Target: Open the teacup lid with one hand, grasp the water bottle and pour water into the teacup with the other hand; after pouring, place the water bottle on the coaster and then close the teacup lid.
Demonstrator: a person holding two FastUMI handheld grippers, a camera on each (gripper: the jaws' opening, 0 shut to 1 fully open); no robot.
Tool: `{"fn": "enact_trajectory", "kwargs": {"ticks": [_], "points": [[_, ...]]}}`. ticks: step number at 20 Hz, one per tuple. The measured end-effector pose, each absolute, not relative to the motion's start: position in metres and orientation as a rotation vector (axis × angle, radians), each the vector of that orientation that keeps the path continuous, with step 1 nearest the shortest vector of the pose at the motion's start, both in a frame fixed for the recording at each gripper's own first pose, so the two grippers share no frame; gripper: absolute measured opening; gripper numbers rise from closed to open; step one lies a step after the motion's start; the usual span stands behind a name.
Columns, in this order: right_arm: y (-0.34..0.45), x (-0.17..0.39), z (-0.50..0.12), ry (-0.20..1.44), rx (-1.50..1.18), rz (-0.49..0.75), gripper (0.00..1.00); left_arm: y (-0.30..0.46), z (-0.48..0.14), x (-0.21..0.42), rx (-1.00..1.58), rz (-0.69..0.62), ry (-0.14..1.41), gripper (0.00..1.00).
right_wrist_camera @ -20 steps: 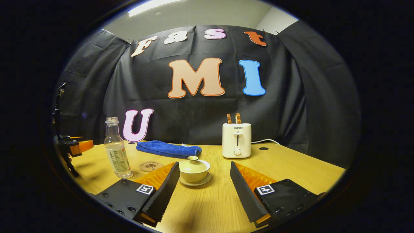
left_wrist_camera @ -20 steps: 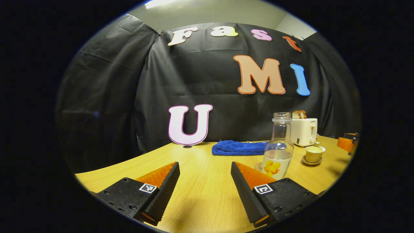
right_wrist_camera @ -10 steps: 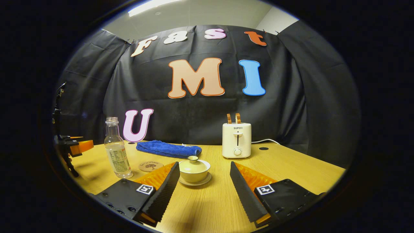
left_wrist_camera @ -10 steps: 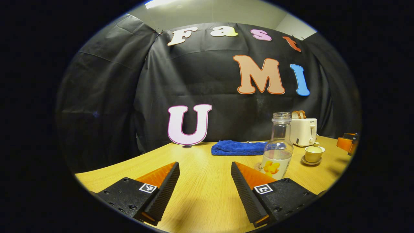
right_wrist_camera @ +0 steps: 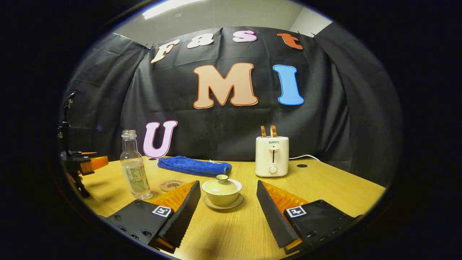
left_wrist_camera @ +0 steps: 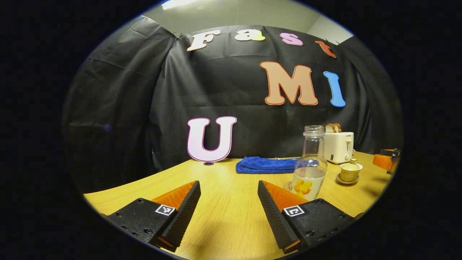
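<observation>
In the right gripper view, going left to right: the left gripper (right_wrist_camera: pixel 85 164) hangs at the table's (right_wrist_camera: pixel 325 184) far left edge; the bottle (right_wrist_camera: pixel 135 166) stands upright, uncapped, clear, part full; the coaster (right_wrist_camera: pixel 172 185) lies just beside it; the teacup (right_wrist_camera: pixel 221 190), cream, lid (right_wrist_camera: pixel 221 185) on with a small knob up, sits on its saucer straight ahead between the right gripper (right_wrist_camera: pixel 228 202)'s wide, empty jaws, so that hand is nearer the lid. In the left gripper view the left gripper (left_wrist_camera: pixel 229 202) gapes empty too, the bottle ahead and to its right.
</observation>
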State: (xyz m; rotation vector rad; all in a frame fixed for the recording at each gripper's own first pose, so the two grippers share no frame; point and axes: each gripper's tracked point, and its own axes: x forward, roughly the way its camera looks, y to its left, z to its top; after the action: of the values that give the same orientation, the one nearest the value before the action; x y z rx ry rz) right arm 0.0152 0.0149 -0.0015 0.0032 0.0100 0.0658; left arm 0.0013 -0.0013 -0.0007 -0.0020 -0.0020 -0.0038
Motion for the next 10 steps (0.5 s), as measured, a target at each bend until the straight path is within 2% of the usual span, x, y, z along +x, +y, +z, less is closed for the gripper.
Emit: {"fn": "enact_trajectory", "kwargs": {"ticks": [8, 10], "points": [[0.036, 0.057, -0.007, 0.033, 0.006, 0.113, 0.94, -0.001, -0.001, 0.001, -0.002, -0.004, -0.002, 0.93], [0.040, 0.069, -0.008, 0.040, 0.007, 0.115, 0.98, -0.001, -0.001, 0.002, -0.002, -0.004, -0.002, 0.93]]}}
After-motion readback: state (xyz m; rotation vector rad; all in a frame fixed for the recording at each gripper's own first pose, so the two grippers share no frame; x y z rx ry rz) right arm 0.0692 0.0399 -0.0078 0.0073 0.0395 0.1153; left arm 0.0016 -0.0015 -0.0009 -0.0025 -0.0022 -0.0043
